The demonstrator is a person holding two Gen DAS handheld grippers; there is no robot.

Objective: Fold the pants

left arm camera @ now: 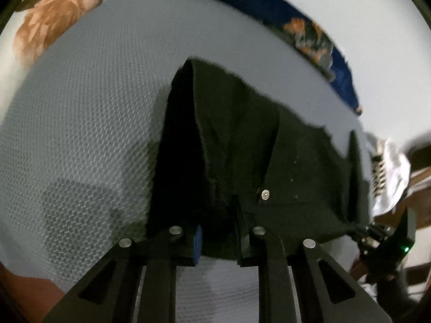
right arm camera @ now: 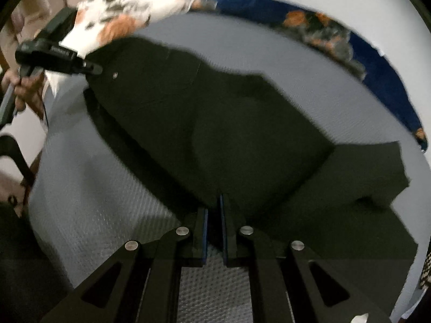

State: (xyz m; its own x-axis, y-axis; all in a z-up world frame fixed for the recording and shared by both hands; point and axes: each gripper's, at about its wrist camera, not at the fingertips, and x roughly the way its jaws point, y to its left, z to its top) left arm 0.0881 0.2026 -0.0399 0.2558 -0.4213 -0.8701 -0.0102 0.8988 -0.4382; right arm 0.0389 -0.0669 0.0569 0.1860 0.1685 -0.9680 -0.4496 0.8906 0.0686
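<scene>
Black pants (left arm camera: 242,134) lie on a grey textured bed sheet (left arm camera: 80,134), with a metal button (left arm camera: 265,194) showing near the waist. My left gripper (left arm camera: 218,231) is shut on the waist fabric, which fills the gap between its pads. In the right wrist view the pants (right arm camera: 215,121) stretch from upper left to lower right. There the left gripper (right arm camera: 94,68) pinches the far waist corner. My right gripper (right arm camera: 213,215) is shut on the near edge of the dark cloth. The left wrist view also catches the right gripper (left arm camera: 361,227) at the pants' right corner.
A white pillow with orange flowers (left arm camera: 54,13) lies at the far left of the bed. A blue floral cloth (left arm camera: 309,35) runs along the far edge by a pale wall. A person's hand (right arm camera: 24,91) holds the left gripper's handle. Brown furniture (left arm camera: 404,210) stands to the right.
</scene>
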